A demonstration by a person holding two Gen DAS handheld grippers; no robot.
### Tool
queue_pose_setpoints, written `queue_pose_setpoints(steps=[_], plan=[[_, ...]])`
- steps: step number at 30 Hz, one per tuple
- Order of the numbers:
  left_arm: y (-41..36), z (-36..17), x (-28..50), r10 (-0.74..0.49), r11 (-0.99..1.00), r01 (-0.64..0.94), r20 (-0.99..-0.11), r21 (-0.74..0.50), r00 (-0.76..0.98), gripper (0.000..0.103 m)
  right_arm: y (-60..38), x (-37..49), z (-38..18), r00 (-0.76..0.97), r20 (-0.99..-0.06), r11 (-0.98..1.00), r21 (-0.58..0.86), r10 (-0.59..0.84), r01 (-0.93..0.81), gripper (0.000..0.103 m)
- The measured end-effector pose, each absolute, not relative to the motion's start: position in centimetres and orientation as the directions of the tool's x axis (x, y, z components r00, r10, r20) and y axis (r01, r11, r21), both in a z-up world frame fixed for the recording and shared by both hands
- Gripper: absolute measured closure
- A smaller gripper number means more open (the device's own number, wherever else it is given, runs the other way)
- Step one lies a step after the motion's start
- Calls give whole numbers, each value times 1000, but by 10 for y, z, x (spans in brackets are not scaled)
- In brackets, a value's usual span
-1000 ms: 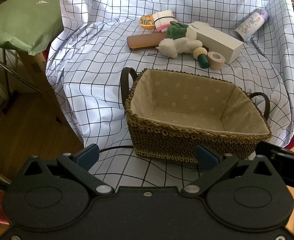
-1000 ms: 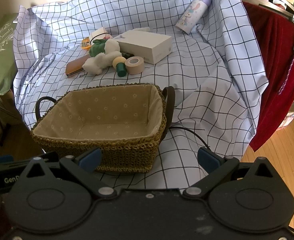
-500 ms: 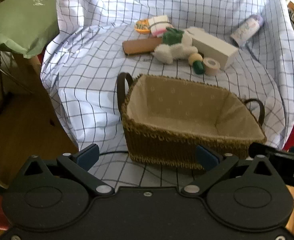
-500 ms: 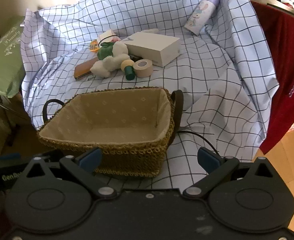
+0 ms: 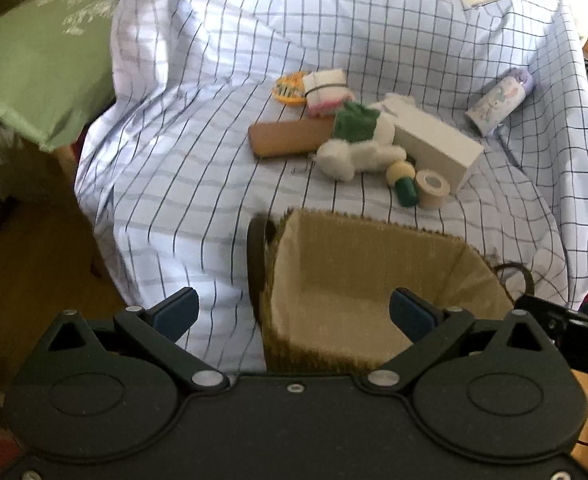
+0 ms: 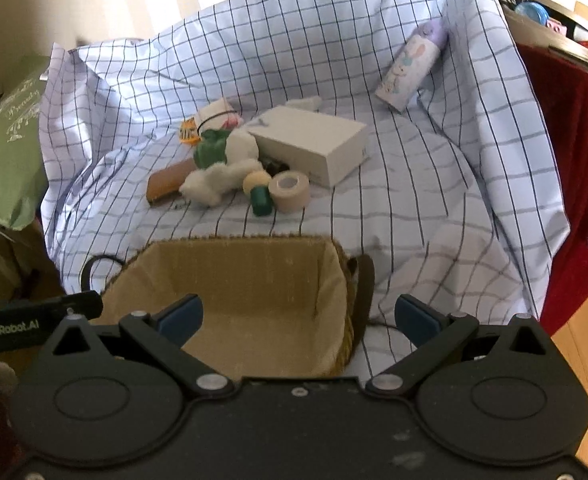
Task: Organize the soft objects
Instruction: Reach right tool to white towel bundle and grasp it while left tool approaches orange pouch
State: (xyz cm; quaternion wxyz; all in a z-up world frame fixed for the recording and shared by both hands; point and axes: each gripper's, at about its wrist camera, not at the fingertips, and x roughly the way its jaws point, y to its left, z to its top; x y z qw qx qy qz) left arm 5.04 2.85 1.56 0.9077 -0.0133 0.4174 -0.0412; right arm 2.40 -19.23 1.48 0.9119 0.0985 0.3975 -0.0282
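Observation:
A woven basket with beige lining stands empty on the checked cloth, close in front of both grippers. Beyond it lies a white plush toy with a green piece. A rolled white and pink cloth bound with a band lies further back. My left gripper is open over the basket's left end, holding nothing. My right gripper is open over the basket's right end, also holding nothing.
Around the plush lie a brown flat case, a white box, a tape roll, a green and cream bottle and an orange item. A pastel bottle rests at the back right. A green cushion is left, red fabric right.
Both grippers have moved forward and risen over the basket, so the basket now sits lower and closer in both views. Both stay open; the objects on the cloth have not moved.

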Motion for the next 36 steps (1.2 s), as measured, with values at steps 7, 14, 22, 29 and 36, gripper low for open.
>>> queue_pose_setpoints(steps=[7,14,22,29,36], plan=[[27,19,95,-115,992,109,-750,-57,652,5,-197,70,15,672,-740,982,135,11,132,1],[28,13,142,-134,990,124,-760,-70,636,5,-196,126,11,640,-767,987,129,41,92,2],[35,7,196,-111,993,105,-759,-56,642,4,-178,194,21,690,-721,997,79,63,-7,1],[45,3,243,-85,996,69,-757,-52,648,4,-153,266,28,714,-693,994,54,102,-90,1],[58,-3,285,-28,1000,14,-746,-25,665,4,-120,343,19,729,-674,984,-17,122,-180,1]])
